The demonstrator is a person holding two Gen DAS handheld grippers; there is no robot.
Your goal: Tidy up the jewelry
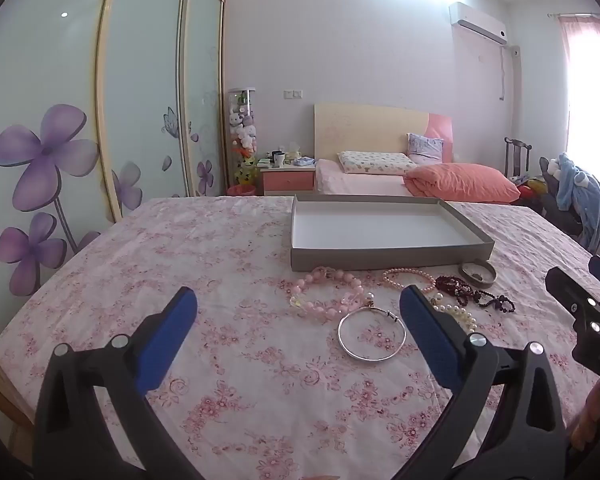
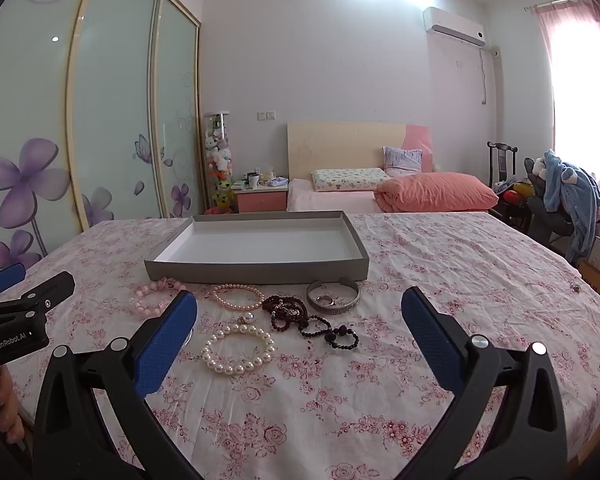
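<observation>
Jewelry lies scattered on the surface (image 2: 440, 280), which is covered by a pink floral cloth, just in front of a shallow grey tray (image 2: 260, 270) with a bare white floor. My left tool (image 1: 298, 312) hangs wide open over the cloth with nothing between its blue pads; the thin silver bangle (image 1: 370, 334) lies flat just inside its right finger, and the pale pink bead bracelet (image 1: 328, 292) lies beyond the bangle, close to the tray's near wall. My right tool (image 2: 300, 314) is spread just as wide and grips nothing. Between its fingers lie the white pearl bracelet (image 2: 238, 348), the pink pearl bracelet (image 2: 238, 296), a tangle of dark bead strands (image 2: 300, 316) and a wide silver cuff (image 2: 334, 300) with a small ring (image 2: 325, 301) inside it. All pieces are outside the tray.
</observation>
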